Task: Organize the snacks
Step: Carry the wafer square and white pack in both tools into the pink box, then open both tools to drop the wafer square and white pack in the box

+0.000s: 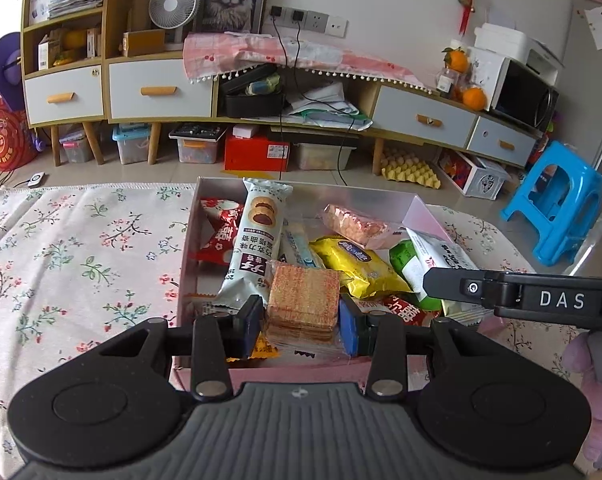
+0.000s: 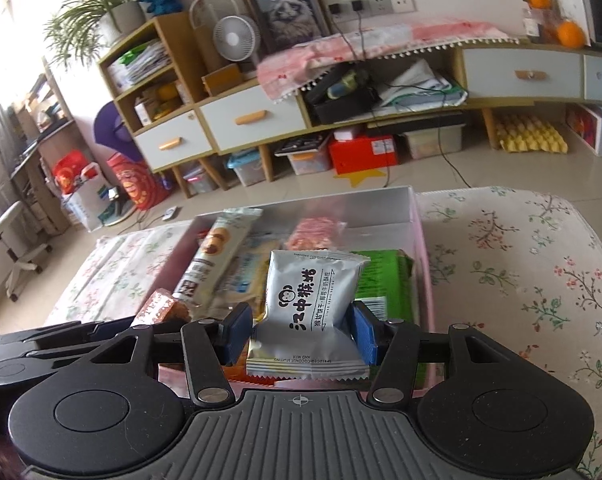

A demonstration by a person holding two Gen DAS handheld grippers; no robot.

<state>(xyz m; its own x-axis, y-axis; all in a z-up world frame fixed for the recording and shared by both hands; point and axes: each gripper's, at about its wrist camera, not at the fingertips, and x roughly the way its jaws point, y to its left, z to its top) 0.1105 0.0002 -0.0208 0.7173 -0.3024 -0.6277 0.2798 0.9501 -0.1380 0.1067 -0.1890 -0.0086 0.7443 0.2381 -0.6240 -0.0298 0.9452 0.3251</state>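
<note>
Left tongs point(image 1: 303, 322) pinching a clear-wrapped cracker stack point(image 1: 303, 304) over the pink box point(image 1: 421, 210); right tongs point(image 2: 301, 330) clamped on a grey biscuit packet point(image 2: 309, 312), snacks piled just beyond both.

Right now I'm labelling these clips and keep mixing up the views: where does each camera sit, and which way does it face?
Left wrist: sits on the left claw, looking forward and down into the pink box; its claw grips a clear-wrapped cracker pack, and the right claw's arm crosses at right.
Right wrist: sits on the right claw, same heading; its claw grips a white snack packet, the left claw's arm at left.
Shared: the box, the long biscuit pack, the cabinet beyond.
</note>
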